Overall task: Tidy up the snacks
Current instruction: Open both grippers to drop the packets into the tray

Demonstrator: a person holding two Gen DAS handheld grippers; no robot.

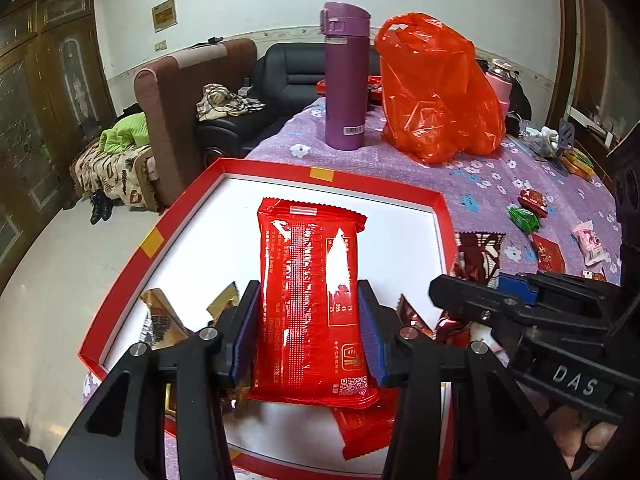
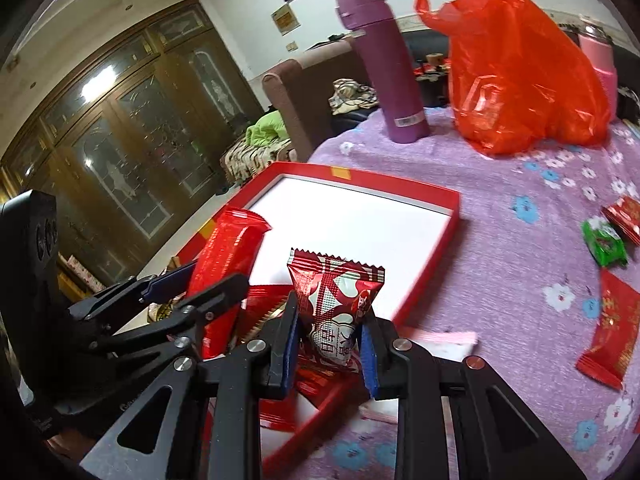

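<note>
My left gripper (image 1: 310, 312) is shut on a long bright red snack packet (image 1: 310, 296), held over the white floor of a red-rimmed box (image 1: 376, 182). Gold-wrapped snacks (image 1: 160, 316) and another red packet (image 1: 366, 426) lie in the box below it. My right gripper (image 2: 330, 330) is shut on a small dark red and white snack pouch (image 2: 334, 300), near the box's right rim (image 2: 432, 256). That pouch (image 1: 480, 256) and the right gripper (image 1: 464, 300) show at the right of the left wrist view. The left gripper (image 2: 200, 280) with its red packet (image 2: 224, 272) appears at the left of the right wrist view.
A purple flask (image 1: 345, 76) and an orange plastic bag (image 1: 436, 88) stand at the back of the purple flowered tablecloth (image 2: 500, 248). Loose snacks lie to the right: a green one (image 2: 604, 242), red ones (image 2: 610, 330), a pink one (image 1: 590, 242). Sofas and a wooden cabinet stand beyond the table.
</note>
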